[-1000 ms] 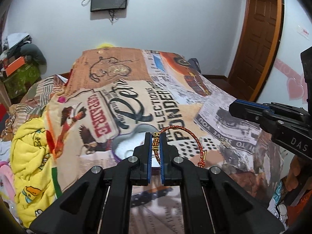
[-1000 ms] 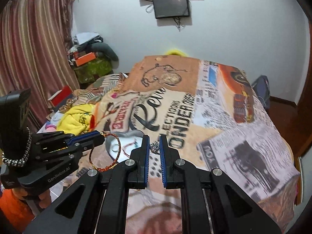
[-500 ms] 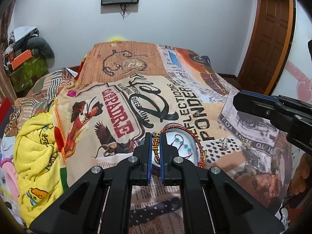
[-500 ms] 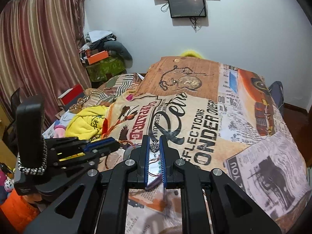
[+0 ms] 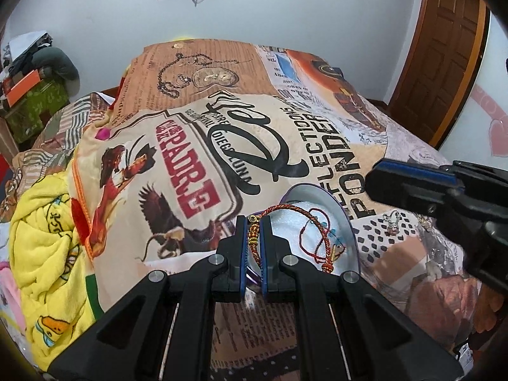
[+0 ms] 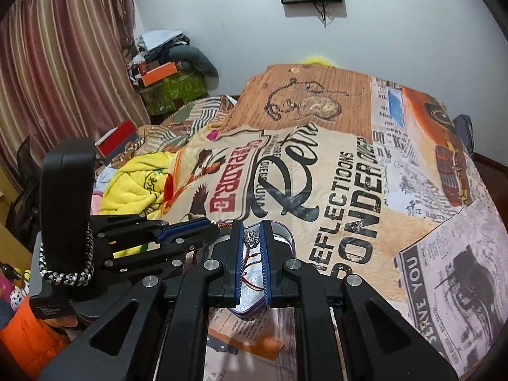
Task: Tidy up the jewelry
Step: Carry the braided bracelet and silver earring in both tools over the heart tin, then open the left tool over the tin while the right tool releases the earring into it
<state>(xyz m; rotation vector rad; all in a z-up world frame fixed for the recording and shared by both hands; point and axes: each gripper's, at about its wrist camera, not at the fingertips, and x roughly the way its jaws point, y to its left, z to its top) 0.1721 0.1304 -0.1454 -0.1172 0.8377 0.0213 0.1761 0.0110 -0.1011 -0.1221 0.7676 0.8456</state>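
While the left gripper (image 5: 253,238) pinches the red-and-gold braided cord bracelet (image 5: 287,222) over the round purple tin with white lining (image 5: 347,222), the right gripper (image 6: 250,254) clamps a small silver charm (image 6: 251,238). Drop-off step, I reckon: lower, then let go.

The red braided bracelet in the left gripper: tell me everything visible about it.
The red braided bracelet is a woven red-and-gold cord loop with gold beads at the pinched section and a small knotted end hanging at its right. The left gripper has its jaws shut on it, holding it above the round tin, which already contains thinner red cords.
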